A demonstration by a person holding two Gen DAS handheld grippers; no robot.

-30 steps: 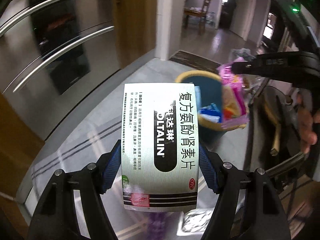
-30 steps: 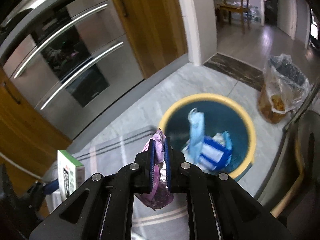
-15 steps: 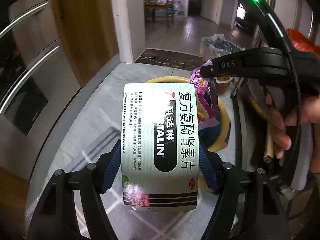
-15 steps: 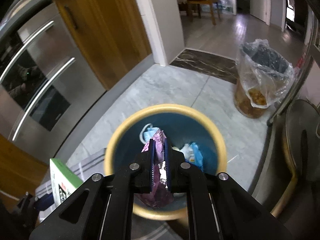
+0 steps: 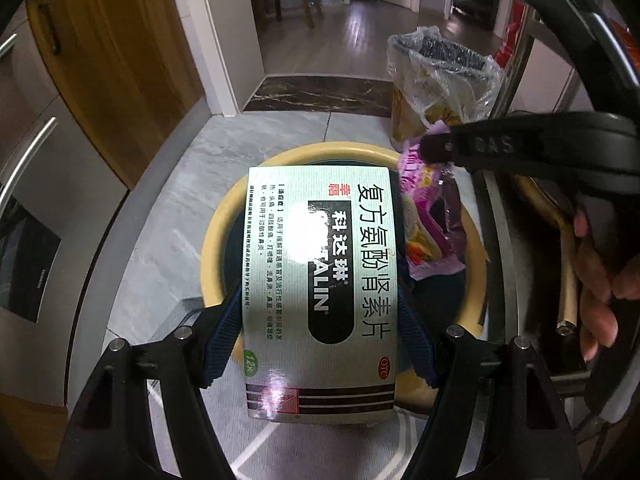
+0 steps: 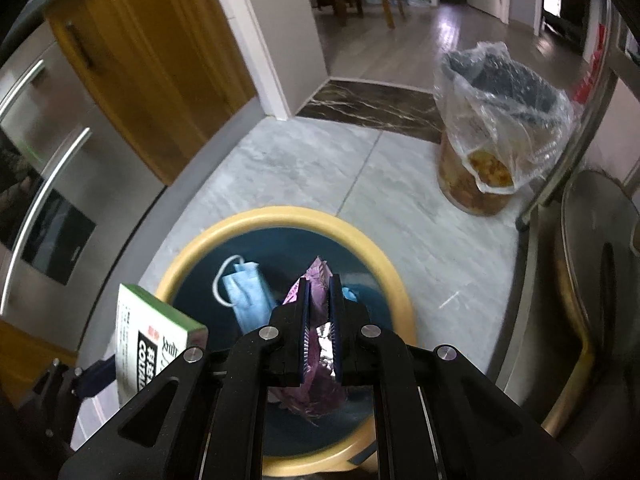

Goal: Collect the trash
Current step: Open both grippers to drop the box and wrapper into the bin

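My left gripper (image 5: pixel 320 320) is shut on a white and green medicine box (image 5: pixel 320 292) and holds it over the near edge of a blue bin with a yellow rim (image 5: pixel 224 224). My right gripper (image 6: pixel 319 328) is shut on a purple snack wrapper (image 6: pixel 318 280) and holds it above the bin's opening (image 6: pixel 280 216). The wrapper (image 5: pixel 432 216) hangs from the right gripper's fingers (image 5: pixel 436 148) in the left wrist view. The box (image 6: pixel 148 336) shows at lower left in the right wrist view. A blue face mask (image 6: pixel 246 296) lies inside the bin.
A second bin lined with a clear plastic bag (image 6: pixel 492 136) stands on the grey tile floor behind and to the right. A steel fridge (image 6: pixel 44 168) and a wooden door (image 6: pixel 132 64) line the left. A metal chair frame (image 6: pixel 580 280) is on the right.
Both grippers have moved forward over the bin with their loads. The bin is now directly under the wrapper and the box. Both stay shut.
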